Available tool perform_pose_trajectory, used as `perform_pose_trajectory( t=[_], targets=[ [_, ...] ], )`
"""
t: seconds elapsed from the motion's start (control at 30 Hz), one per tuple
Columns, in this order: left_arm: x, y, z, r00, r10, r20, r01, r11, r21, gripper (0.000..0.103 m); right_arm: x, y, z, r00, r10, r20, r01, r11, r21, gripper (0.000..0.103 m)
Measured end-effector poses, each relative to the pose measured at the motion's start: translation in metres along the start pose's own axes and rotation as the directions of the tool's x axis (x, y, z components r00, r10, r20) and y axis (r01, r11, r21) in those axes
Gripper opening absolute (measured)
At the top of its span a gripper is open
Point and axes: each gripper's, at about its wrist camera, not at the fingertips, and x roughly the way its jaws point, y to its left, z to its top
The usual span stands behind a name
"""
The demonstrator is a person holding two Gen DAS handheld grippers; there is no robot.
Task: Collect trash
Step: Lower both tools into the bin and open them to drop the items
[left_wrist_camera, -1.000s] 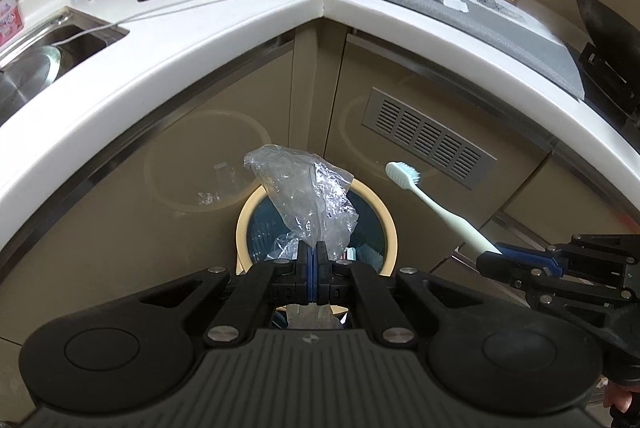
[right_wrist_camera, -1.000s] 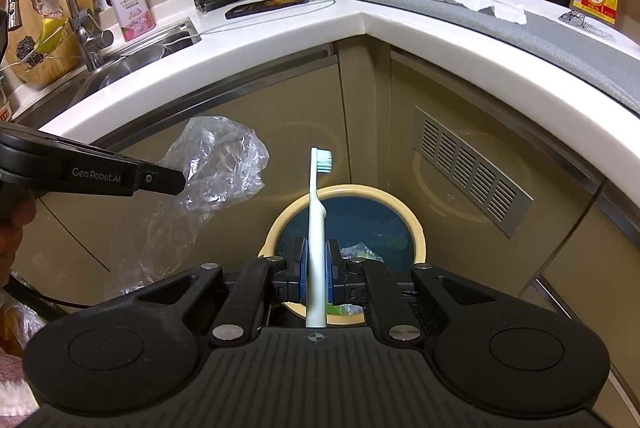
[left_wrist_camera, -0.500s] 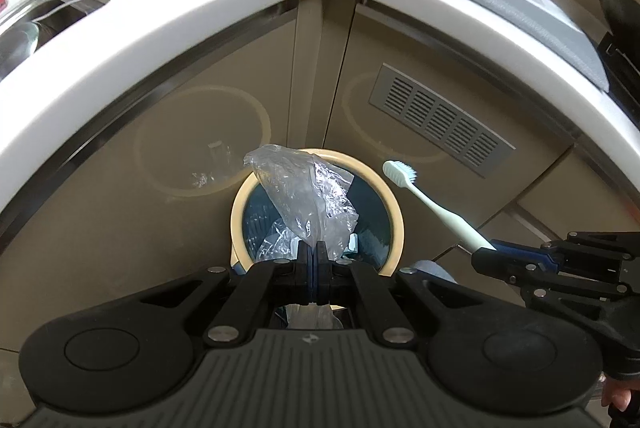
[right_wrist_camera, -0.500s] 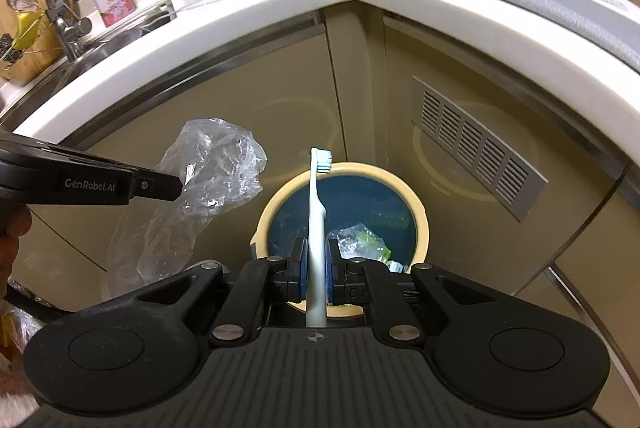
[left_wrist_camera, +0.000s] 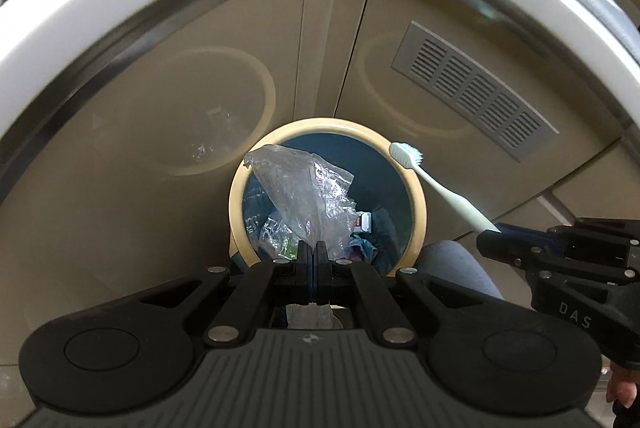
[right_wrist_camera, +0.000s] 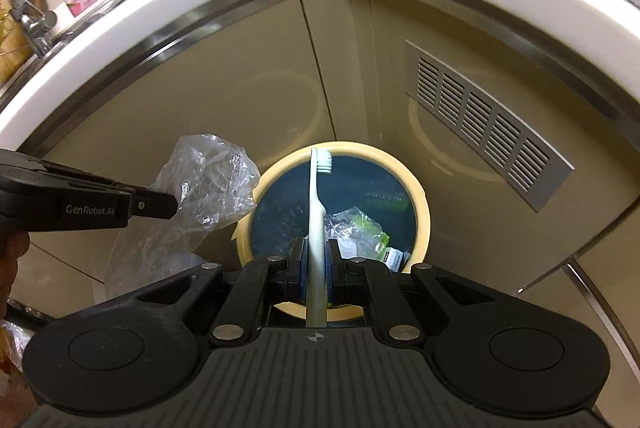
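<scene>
Moved: both grippers sank nearer the trash bin [left_wrist_camera: 420,216].
Left gripper [left_wrist_camera: 313,248]: clamped on plastic bag [left_wrist_camera: 304,188] — light, limp.
Right gripper [right_wrist_camera: 316,252]: pinched toothbrush [right_wrist_camera: 316,204] handle — stiff, slippery.

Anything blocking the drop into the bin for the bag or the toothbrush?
Nothing visible does. The bin has no lid; the plastic bag in the left gripper and the toothbrush in the right gripper hang before its mouth.

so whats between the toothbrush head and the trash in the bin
Nothing: in the right wrist view the toothbrush head hangs over the bin, open air above the trash.
</scene>
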Motion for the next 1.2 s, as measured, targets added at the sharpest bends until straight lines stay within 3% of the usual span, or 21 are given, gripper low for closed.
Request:
perform_pose_trajectory(
  t=[0.6, 1.2],
  targets=[
    [0.12, -0.004, 0.044, 0.98, 0.035, -0.195, -0.028, 0.999, 0.039, 0.0, 0.112, -0.038, 0.025, 0.989, -0.035, -0.147, 0.046, 0.997, 0.069, 0.01],
    [0.205, 0.0, 0.063, 0.948, 0.081, -0.307, -0.059, 0.995, 0.078, 0.0, 0.196, -0.054, 0.024, 0.964, -0.062, -0.26, 0.091, 0.99, 0.104, 0.01]
  ],
)
